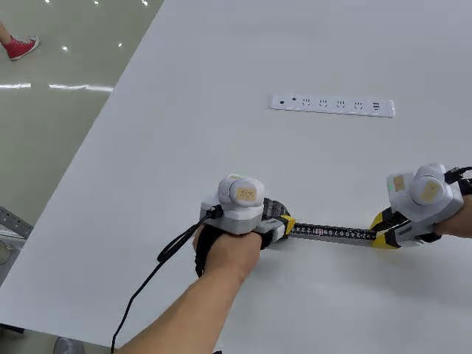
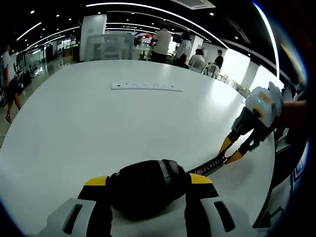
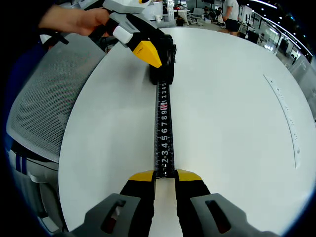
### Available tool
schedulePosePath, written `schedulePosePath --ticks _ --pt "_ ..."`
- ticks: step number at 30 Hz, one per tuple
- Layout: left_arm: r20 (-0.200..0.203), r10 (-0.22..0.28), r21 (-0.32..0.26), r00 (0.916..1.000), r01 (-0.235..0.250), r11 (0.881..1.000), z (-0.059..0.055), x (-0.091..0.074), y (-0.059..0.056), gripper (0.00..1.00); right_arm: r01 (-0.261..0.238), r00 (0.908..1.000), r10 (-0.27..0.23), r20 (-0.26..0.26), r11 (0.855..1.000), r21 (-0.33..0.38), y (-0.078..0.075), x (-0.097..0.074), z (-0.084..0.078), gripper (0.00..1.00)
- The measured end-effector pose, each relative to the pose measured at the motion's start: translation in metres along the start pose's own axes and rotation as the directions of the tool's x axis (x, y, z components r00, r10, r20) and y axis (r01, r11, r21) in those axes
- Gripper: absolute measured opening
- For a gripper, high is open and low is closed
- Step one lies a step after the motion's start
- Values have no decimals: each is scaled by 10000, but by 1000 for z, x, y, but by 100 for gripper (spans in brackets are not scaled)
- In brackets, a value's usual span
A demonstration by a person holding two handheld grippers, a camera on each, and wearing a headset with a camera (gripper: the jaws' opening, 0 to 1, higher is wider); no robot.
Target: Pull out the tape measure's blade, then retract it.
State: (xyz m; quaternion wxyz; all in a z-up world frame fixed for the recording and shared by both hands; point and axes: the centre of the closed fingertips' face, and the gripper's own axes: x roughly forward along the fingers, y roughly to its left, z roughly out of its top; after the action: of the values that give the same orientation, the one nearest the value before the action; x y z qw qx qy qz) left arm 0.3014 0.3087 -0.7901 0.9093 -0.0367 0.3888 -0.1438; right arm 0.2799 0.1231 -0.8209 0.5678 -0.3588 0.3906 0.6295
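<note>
The black tape measure case (image 2: 147,187) sits low on the white table (image 1: 221,81), with my left gripper (image 2: 148,181) shut around it. In the head view the case (image 1: 274,216) peeks out beside my left gripper (image 1: 280,225). Its dark numbered blade (image 3: 163,131) runs out across the table to my right gripper (image 3: 164,175), which is shut on the blade's end. In the head view the blade (image 1: 332,233) spans the short gap between the case and my right gripper (image 1: 377,237). In the right gripper view the case (image 3: 162,64) lies at the blade's far end.
A white power strip (image 1: 332,105) lies flat on the table beyond the grippers. A black cable (image 1: 151,273) trails off the left gripper toward the near table edge. A grey mesh chair back (image 3: 44,98) stands by the table. Several people stand far behind the table.
</note>
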Motion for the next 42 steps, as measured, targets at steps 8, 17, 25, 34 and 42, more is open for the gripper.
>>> schedulePosePath --ticks 8,17,25,34,42 --pt "10 -63 -27 10000 63 10000 0 -1 0 55 -40 9999 40 99 10000 1 0 3 6 11" --pt "32 -127 -124 9999 127 9998 0 -1 1 56 -82 9998 83 170 10000 -29 1 6 13 11" --pt "39 -158 -151 9999 159 9998 0 -1 0 56 -142 9997 144 198 9999 -97 0 9 19 11" --pt "52 -185 -175 9998 186 9997 1 -1 0 56 -211 9994 215 272 9997 -157 -2 13 25 11" --pt "31 -185 -163 9998 185 9997 0 -1 0 56 -244 9990 252 368 9995 -201 -2 18 34 11"
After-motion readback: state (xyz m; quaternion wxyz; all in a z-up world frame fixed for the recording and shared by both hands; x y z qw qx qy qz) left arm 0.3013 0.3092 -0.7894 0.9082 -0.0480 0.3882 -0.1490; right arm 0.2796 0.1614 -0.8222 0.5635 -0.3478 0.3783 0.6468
